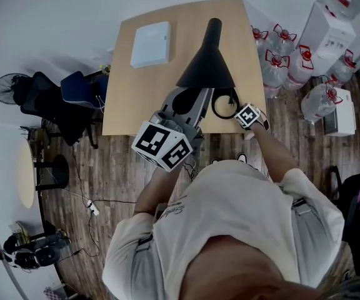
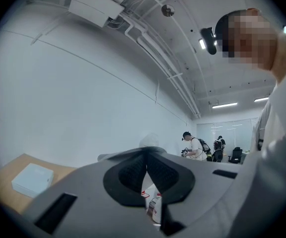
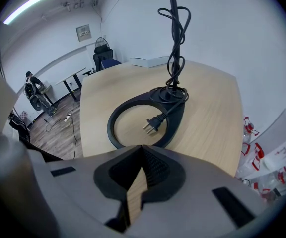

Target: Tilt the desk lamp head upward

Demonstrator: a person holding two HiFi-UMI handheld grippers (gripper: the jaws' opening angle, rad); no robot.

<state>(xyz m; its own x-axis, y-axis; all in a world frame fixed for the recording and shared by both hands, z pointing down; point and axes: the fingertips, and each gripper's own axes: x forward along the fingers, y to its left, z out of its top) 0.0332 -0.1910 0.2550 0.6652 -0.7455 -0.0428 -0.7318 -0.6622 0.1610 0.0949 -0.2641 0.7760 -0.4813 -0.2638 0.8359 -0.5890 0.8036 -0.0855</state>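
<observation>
1. The desk lamp head (image 1: pixel 206 61) is a matte black cone standing over the middle of the table (image 1: pixel 124 99). Its wide mouth faces the person and its narrow neck points at the far edge.
2. A thin black stem (image 3: pixel 172 14) with the cord (image 3: pixel 175 58) looped loosely round it rises from the base (image 3: pixel 114 114). The base is a flat black open ring lying near the table's near edge, and the two-pin plug (image 3: pixel 151 125) rests inside it.
3. The left gripper (image 2: pixel 146 155) has its ribbed black pads pressed together at the tips, with nothing between them. In the head view its grey body reaches under the cone's rim; contact cannot be told.
4. The right gripper (image 3: pixel 142 150) also has its jaws together and empty, just short of the ring.
5. A flat white box (image 1: pixel 150 44) lies on the far left of the pale wood tabletop.
6. Water bottles (image 1: pixel 280 55) crowd the floor (image 1: pixel 124 180) to the right. A dark chair (image 1: pixel 67 99) and a fan (image 1: pixel 5 86) stand to the left. The floor is wood plank and the walls are white.
</observation>
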